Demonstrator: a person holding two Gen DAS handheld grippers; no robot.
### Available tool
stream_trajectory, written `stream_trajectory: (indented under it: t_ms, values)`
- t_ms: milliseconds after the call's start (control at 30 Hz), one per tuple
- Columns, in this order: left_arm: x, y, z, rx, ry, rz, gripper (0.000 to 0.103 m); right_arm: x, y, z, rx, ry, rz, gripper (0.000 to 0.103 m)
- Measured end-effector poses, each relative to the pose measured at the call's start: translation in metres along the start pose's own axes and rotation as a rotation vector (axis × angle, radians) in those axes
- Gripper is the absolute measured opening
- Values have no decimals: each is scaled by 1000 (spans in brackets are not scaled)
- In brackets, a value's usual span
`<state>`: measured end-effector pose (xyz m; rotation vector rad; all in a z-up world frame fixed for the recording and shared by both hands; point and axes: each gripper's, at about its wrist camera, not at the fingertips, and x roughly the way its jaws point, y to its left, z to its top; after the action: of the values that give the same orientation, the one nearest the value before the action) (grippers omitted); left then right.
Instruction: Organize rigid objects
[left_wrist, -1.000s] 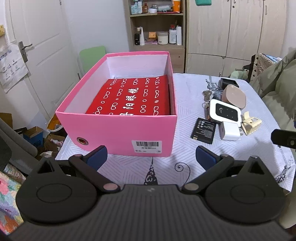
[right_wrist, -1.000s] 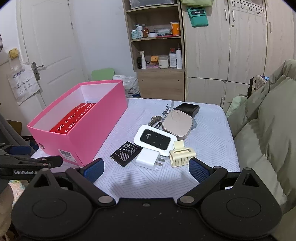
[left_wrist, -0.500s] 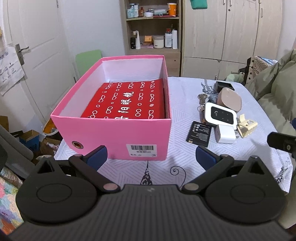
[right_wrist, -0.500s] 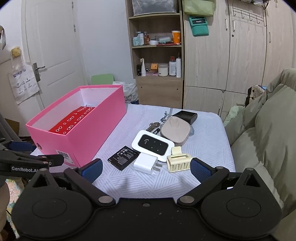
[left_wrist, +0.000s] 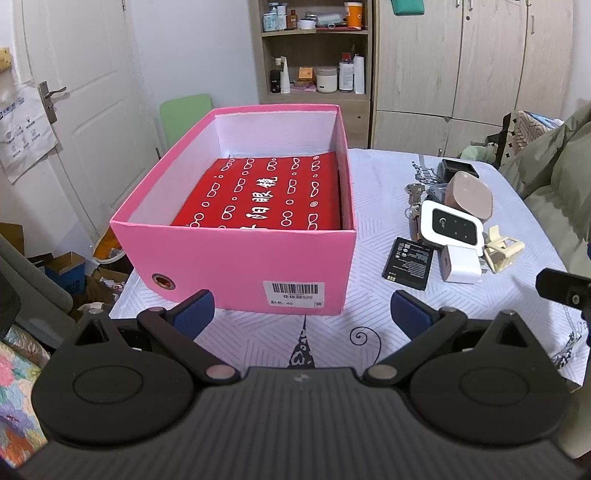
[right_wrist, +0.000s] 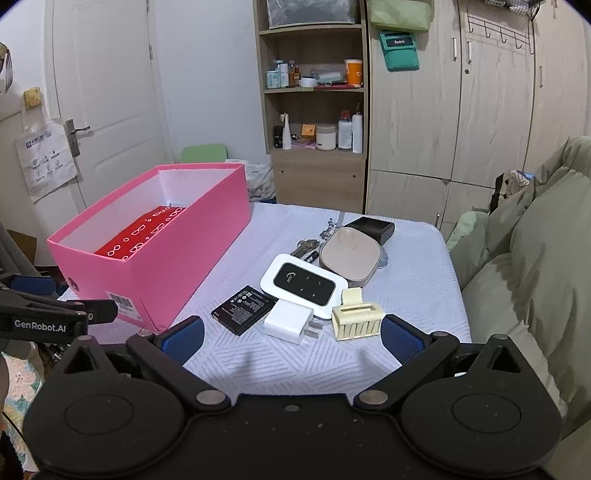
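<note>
A pink box (left_wrist: 236, 262) (right_wrist: 177, 266) stands open on the left of the table, with a red printed box (left_wrist: 266, 195) lying inside. To its right lies a cluster: a black battery (right_wrist: 243, 308), a white charger plug (right_wrist: 290, 320), a white pocket router (right_wrist: 303, 284), a cream hair clip (right_wrist: 355, 318), a beige rounded case (right_wrist: 351, 255), keys (right_wrist: 306, 248) and a small black box (right_wrist: 369, 227). My left gripper (left_wrist: 301, 314) hangs open before the pink box's front wall. My right gripper (right_wrist: 291, 338) is open just short of the plug and clip, holding nothing.
The table (right_wrist: 413, 258) carries a white patterned cloth. A green-grey padded coat (right_wrist: 535, 240) bulges along its right side. Behind stand a shelf of bottles (right_wrist: 317, 122), wooden wardrobes (right_wrist: 461, 110) and a white door (left_wrist: 85, 92). Cardboard clutter (left_wrist: 66, 269) sits on the floor at left.
Both grippers have drawn back and risen slightly, so the box and the cluster look a little farther off. Both stay open; nothing on the table has moved.
</note>
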<state>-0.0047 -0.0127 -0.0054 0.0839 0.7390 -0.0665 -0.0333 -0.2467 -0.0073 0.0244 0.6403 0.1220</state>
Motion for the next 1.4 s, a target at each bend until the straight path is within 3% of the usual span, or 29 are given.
stream_trajectory:
  t_ms: [1167,1400]
  values:
    - [4,2,-1,7,-2,14,103,11,2,0,12,50,-10,103]
    - [3,3,4,30,-3,-36,103,12,1,1,-16,32,3,103]
